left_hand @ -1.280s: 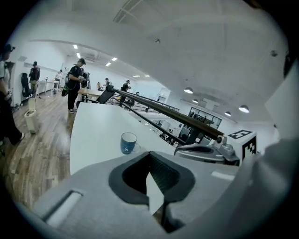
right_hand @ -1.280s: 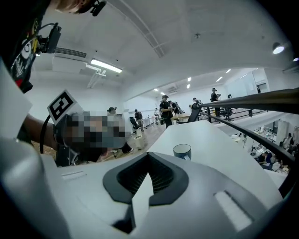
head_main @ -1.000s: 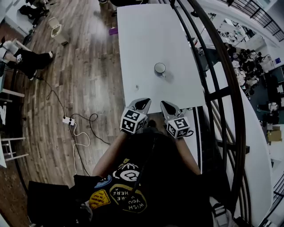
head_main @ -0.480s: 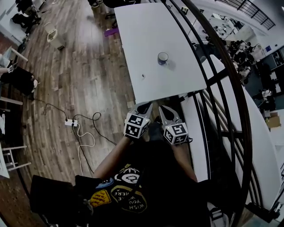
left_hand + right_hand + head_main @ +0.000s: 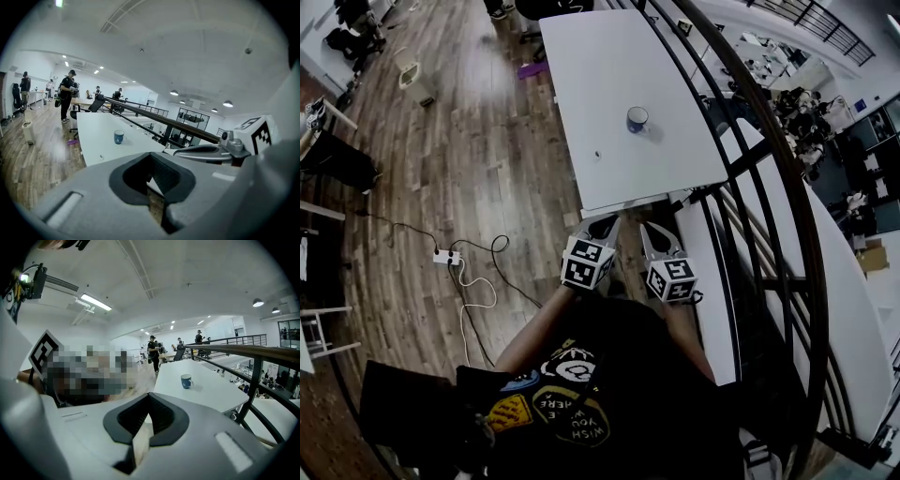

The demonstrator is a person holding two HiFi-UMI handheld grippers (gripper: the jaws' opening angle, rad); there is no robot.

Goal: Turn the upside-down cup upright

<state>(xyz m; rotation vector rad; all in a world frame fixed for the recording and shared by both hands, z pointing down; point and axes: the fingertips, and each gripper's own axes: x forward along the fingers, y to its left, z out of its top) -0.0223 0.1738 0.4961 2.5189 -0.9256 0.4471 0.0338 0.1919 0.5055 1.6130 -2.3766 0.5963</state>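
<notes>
The blue mug [image 5: 637, 118] stands on the white table [image 5: 600, 66], towards its right side, its pale rim on top and its handle to the right. Both grippers are short of the table's near edge, well apart from the mug. The left gripper [image 5: 602, 225] and the right gripper [image 5: 652, 234] sit side by side, each with its jaws pressed together on nothing.

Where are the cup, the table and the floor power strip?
cup [image 5: 186, 382]: right gripper view, on its blue side wall.
table [image 5: 609, 84]: head view, on the bare white top.
power strip [image 5: 445, 256]: head view, on its white body.
</notes>
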